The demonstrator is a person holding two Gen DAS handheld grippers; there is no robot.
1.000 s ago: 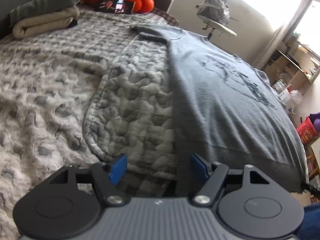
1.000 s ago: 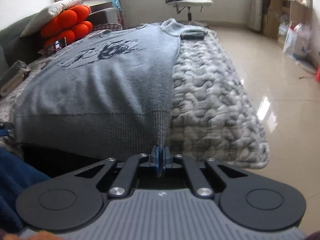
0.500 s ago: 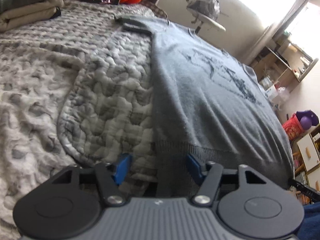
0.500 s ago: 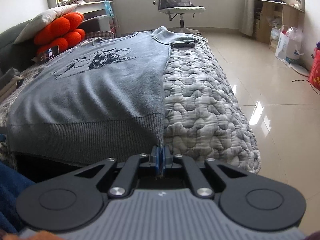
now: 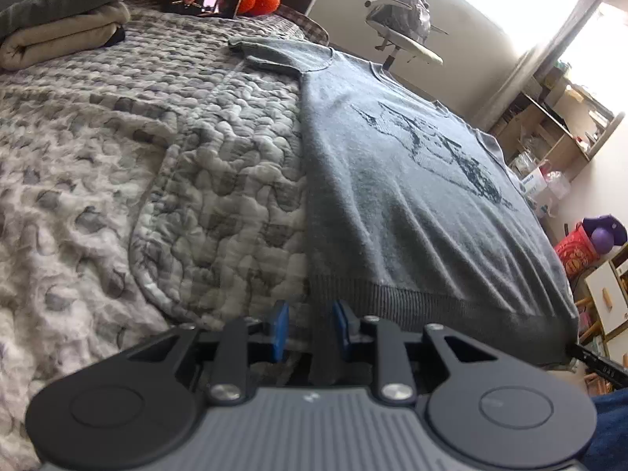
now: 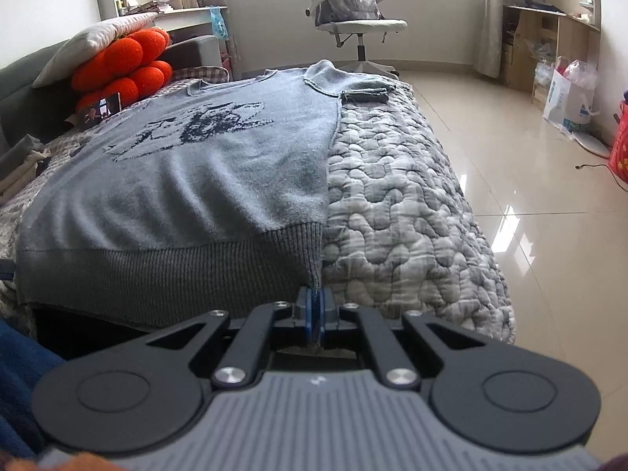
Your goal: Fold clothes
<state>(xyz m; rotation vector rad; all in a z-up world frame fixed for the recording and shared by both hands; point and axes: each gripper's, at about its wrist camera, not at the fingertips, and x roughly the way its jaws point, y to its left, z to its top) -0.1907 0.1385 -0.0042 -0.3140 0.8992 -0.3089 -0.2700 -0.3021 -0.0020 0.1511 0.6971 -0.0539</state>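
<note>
The grey knit sweater (image 6: 204,180) lies flat and face up on the bed, a dark stitched picture across its chest and a darker ribbed band along the near hem. Its short sleeves are spread at the far end, near the head of the bed. Soft wrinkles run lengthwise from the hem upward.

My right gripper (image 6: 314,314) has its jaws closed tight on the right corner of that ribbed hem; the knit runs straight down into the blue pads and a little shows below them.

My left gripper (image 5: 308,327) sits at the opposite corner of the hem. Its jaws have just been closing and now stand narrow, with the sweater's left edge hanging between the blue pads (image 5: 279,329). The cloth lies against the right-hand pad, while a gap shows beside the left-hand one, so they are not pinching it yet.

Under the sweater is a grey quilted bedspread (image 5: 219,212). Folded clothes (image 5: 62,31) and an orange cushion (image 6: 125,62) sit towards the head of the bed, and an office chair (image 6: 353,15) stands beyond on the tiled floor (image 6: 549,204).
</note>
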